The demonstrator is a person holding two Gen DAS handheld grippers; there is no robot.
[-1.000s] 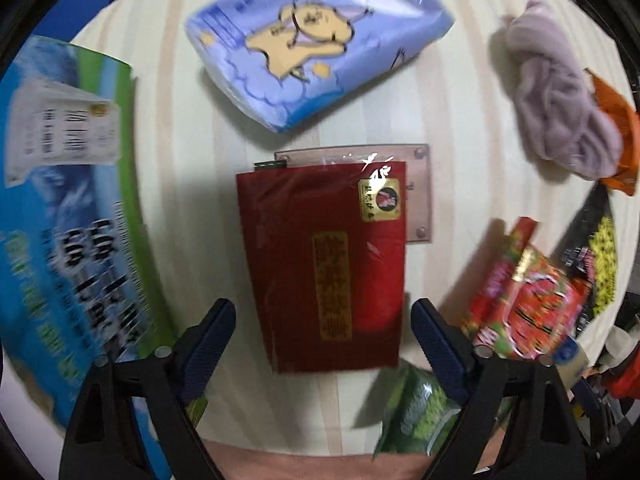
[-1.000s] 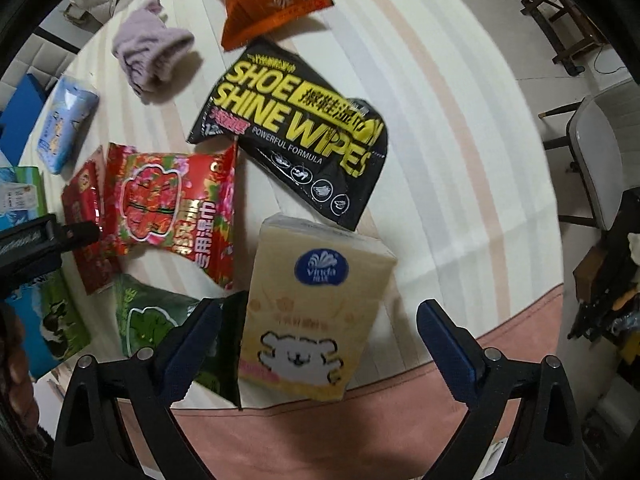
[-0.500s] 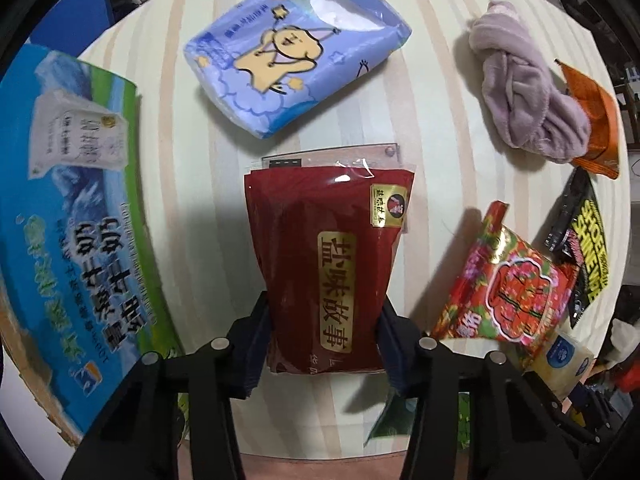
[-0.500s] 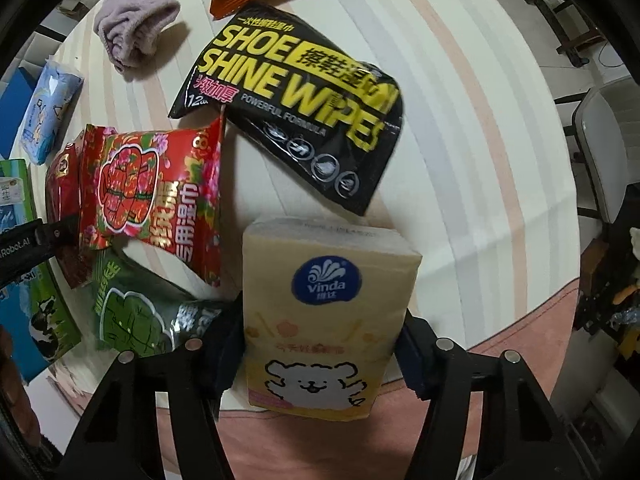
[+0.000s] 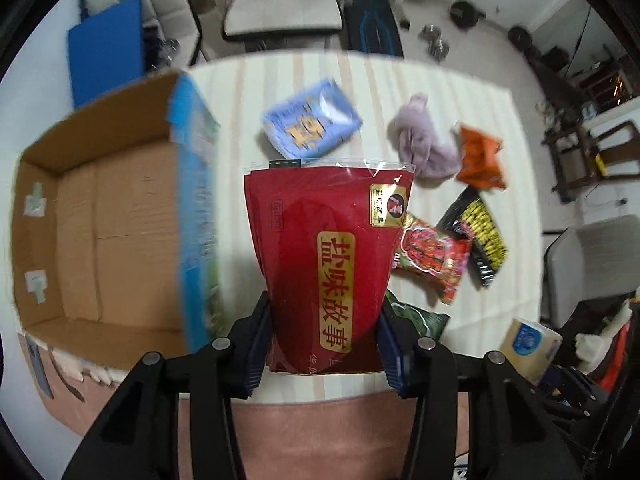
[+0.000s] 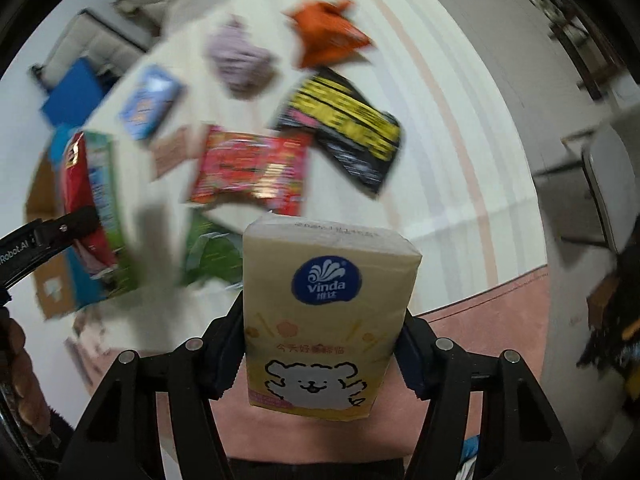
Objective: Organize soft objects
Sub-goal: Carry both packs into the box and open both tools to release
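My left gripper [image 5: 323,344] is shut on a dark red packet [image 5: 328,256] and holds it up above the striped table [image 5: 400,76], beside an open cardboard box [image 5: 100,216] on the left. My right gripper [image 6: 320,356] is shut on a yellow Vinda tissue pack [image 6: 324,312], lifted above the table's near edge. The tissue pack also shows in the left wrist view [image 5: 528,344], and the red packet in the right wrist view [image 6: 76,184].
On the table lie a blue tissue pack [image 5: 312,124], a purple cloth [image 5: 424,144], an orange packet [image 5: 480,156], a black wipes packet [image 5: 480,236], a red flowered packet [image 5: 432,256] and a green packet [image 5: 416,320]. Chairs stand behind and to the right.
Both grippers closed on their items a second ago, then lifted them off the table. The left one has risen so the open box now shows.
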